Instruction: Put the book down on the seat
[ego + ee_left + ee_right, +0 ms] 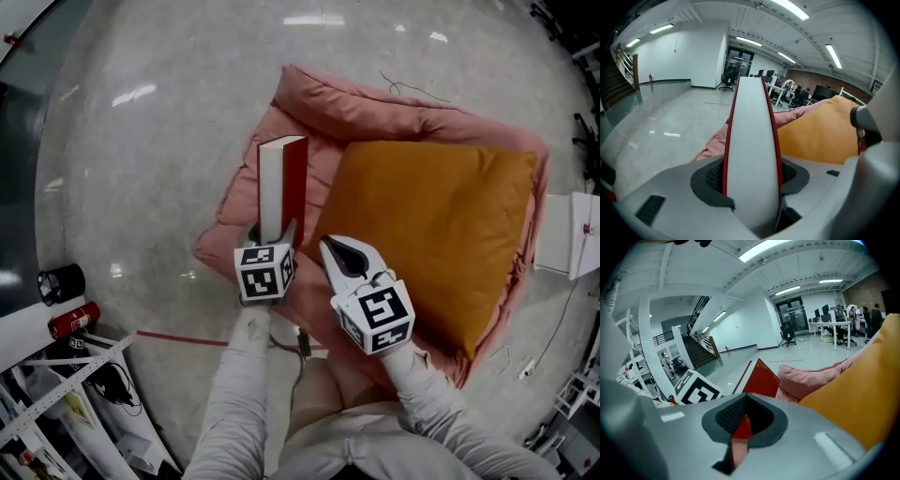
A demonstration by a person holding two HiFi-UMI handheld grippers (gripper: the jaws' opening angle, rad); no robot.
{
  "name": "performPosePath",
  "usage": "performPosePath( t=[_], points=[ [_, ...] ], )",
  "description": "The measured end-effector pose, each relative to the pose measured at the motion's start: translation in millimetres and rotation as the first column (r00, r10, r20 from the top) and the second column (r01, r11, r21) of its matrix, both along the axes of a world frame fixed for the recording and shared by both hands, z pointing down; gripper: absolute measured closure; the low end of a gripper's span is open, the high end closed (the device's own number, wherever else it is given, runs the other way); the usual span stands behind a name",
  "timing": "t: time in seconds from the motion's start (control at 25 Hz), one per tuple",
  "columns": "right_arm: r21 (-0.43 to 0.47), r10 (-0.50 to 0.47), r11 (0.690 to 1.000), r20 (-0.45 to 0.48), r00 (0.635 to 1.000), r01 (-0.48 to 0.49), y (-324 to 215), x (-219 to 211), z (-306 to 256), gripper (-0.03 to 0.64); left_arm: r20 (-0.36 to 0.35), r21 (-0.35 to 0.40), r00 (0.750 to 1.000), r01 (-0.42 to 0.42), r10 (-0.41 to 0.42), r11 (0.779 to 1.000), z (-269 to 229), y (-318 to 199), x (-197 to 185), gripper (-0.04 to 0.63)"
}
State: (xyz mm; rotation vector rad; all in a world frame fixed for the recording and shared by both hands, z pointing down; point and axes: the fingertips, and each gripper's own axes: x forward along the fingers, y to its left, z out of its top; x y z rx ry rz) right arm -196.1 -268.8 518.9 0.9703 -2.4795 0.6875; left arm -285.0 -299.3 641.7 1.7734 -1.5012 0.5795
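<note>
Now left gripper [272, 231] clamps book [282, 183], long axis pointing away; right gripper [336, 251] closed, empty.

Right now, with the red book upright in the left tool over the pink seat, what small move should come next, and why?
Probably lower the left tool and tip the book flat onto the bare pink seat left of the orange pillow. The book stands upright, clamped at its lower end, not yet lying down; the right tool is shut, holding nothing.
</note>
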Motion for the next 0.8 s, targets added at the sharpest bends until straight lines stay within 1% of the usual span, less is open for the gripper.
performPosePath(
  t=[0.24, 0.32, 0.52, 0.68, 0.8],
  points=[
    [-0.05, 0.026, 0.998, -0.004, 1.0, -0.026, -6.3, -4.3, 29.1, 0.617, 0.047, -0.06, 0.998, -0.049, 0.052, 0.997, 44.8, -30.0, -5.1, 0.35],
    [-0.062, 0.036, 0.997, -0.004, 0.999, -0.036, -9.8, -1.8, 37.4, 0.617, 0.079, -0.072, 0.994, -0.066, 0.072, 0.995, 57.0, -40.4, -8.4, 0.35],
    [-0.087, 0.04, 0.995, 0.008, 0.999, -0.039, -10.5, -1.7, 48.3, 0.617, 0.186, -0.106, 0.975, -0.106, 0.124, 0.989, 82.7, -61.8, -19.5, 0.35],
    [-0.1, 0.027, 0.995, 0.022, 0.999, -0.025, -7.6, -3.8, 53.2, 0.617, 0.228, -0.145, 0.958, -0.142, 0.173, 0.979, 109.1, -70.2, -15.9, 0.351],
    [-0.111, 0.031, 0.993, 0.037, 0.999, -0.026, -8.0, -4.2, 54.5, 0.617, 0.249, -0.178, 0.95, -0.145, 0.187, 0.973, 124.6, -71.4, -12.6, 0.35]
  ],
)
